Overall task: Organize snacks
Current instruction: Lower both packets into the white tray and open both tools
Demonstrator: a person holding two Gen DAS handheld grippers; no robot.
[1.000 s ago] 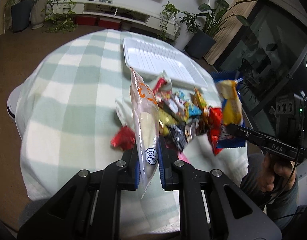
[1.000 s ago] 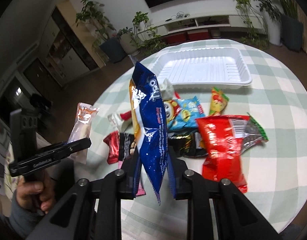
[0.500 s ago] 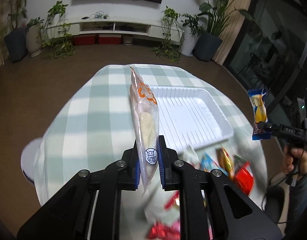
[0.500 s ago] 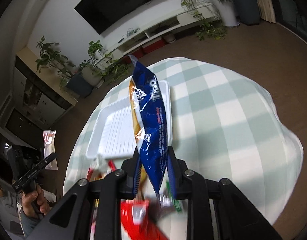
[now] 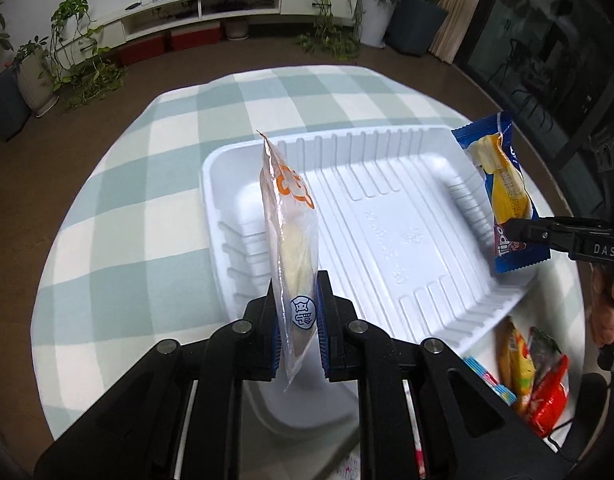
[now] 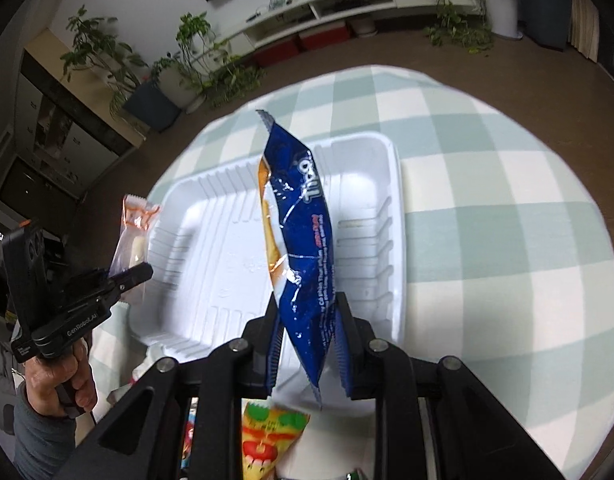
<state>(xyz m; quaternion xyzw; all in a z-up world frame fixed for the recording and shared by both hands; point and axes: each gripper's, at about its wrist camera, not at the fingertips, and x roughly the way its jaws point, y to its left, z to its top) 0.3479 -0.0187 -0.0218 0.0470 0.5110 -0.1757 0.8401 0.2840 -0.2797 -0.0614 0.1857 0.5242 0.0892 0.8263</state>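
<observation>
- Left gripper (image 5: 298, 334) clamped narrow on clear packet (image 5: 291, 236) w/ orange print, held upright over near-left part of white tray (image 5: 427, 300) — not yet inside.
- Right gripper (image 6: 307, 350) pinched on blue packet (image 6: 299, 240), also upright, above tray's middle-to-right part.
- Risk: both grips sit low on the wrappers — tall floppy tops likely to tip on release, could flop over tray rim onto checked tablecloth (image 5: 147, 216).
- Risk: slick film, thin pinch — a quick swing could let a packet slide out before reaching tray.
- Risk: both tools over same tray — packets or fingers could clash if dropped toward its centre together.
- Risk: tray looks light — a bump on its wall could shove it toward leftover snack pile (image 5: 535, 380) just beside tray's near-right corner.
- Release from high up could bounce a packet out.
</observation>
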